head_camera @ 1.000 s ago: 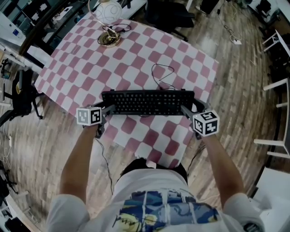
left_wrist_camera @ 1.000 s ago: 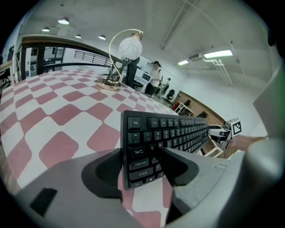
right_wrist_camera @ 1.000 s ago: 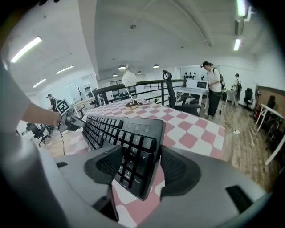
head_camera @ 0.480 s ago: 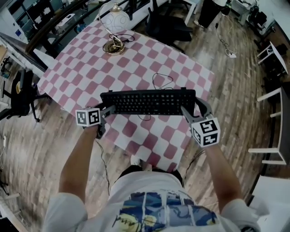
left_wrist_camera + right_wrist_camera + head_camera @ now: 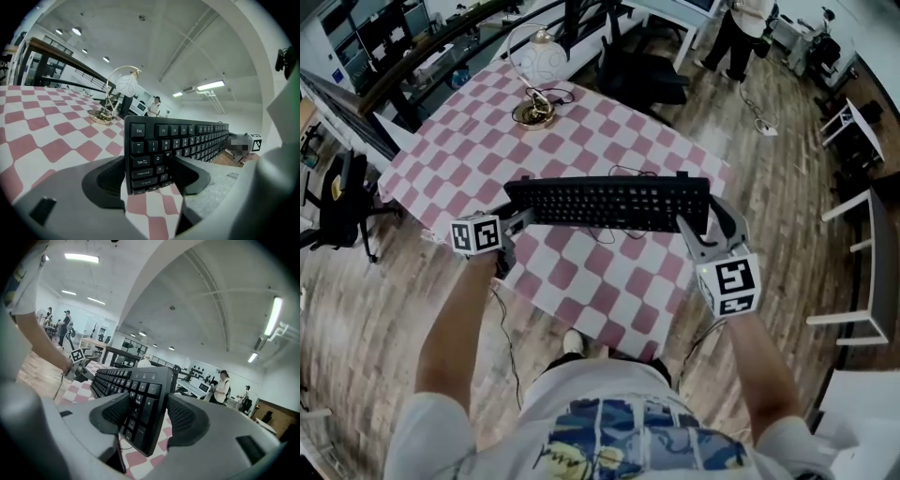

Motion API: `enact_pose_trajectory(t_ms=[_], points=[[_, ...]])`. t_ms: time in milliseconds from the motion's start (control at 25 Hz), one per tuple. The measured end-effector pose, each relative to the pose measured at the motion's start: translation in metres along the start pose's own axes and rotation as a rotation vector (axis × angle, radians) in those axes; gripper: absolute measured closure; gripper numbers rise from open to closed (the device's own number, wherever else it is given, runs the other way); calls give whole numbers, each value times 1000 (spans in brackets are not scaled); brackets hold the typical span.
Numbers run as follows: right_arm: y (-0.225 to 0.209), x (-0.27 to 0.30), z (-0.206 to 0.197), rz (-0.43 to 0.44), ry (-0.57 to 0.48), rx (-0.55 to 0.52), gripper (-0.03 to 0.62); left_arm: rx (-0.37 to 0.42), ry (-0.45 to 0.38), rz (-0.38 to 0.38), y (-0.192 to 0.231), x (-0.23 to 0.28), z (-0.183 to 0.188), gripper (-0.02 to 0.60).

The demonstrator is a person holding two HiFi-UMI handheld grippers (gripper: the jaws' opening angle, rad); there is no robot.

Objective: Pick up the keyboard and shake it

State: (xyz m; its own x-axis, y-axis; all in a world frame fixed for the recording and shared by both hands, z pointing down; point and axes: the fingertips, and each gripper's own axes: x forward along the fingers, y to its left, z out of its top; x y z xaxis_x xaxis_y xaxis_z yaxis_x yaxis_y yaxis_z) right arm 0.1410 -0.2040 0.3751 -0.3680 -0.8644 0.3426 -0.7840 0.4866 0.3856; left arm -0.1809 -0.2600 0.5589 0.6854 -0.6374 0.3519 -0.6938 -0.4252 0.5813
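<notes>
The black keyboard (image 5: 609, 202) hangs above the pink-and-white checked table (image 5: 609, 277), held at both ends. My left gripper (image 5: 523, 217) is shut on its left end; in the left gripper view the Esc-side edge of the keyboard (image 5: 178, 138) stands between the pads of the left gripper (image 5: 147, 176). My right gripper (image 5: 698, 225) grips the number-pad end, its jaws closing on it. In the right gripper view the keyboard (image 5: 136, 380) is tilted on edge between the pads of the right gripper (image 5: 140, 416). Its thin cable (image 5: 602, 236) trails down to the cloth.
A white globe lamp (image 5: 536, 54) with a gold base (image 5: 532, 112) stands at the table's far end. A dark office chair (image 5: 642, 66) is beyond the table, with a person (image 5: 739, 28) farther back. White racks (image 5: 862, 262) line the right side.
The keyboard has risen off the table with both grippers on its ends and now tilts on edge. The right gripper has lifted higher than before.
</notes>
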Motion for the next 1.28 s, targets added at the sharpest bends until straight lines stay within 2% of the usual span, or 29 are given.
enact_pose_trajectory(t_ms=[560, 720, 1040, 1120, 1280], points=[[-8, -60, 81, -156, -149, -245, 349, 23, -136, -119, -44, 6, 48, 293], [-6, -70, 97, -196, -189, -256, 375, 16, -166, -128, -41, 8, 55, 293], [6, -85, 122, -227, -264, -298, 379, 13, -226, -146, -49, 6, 75, 298], [9, -90, 131, -232, -303, -313, 381, 17, -244, -152, -51, 5, 81, 299], [19, -102, 164, -230, -451, -386, 382, 37, -271, -153, -58, 0, 95, 299]])
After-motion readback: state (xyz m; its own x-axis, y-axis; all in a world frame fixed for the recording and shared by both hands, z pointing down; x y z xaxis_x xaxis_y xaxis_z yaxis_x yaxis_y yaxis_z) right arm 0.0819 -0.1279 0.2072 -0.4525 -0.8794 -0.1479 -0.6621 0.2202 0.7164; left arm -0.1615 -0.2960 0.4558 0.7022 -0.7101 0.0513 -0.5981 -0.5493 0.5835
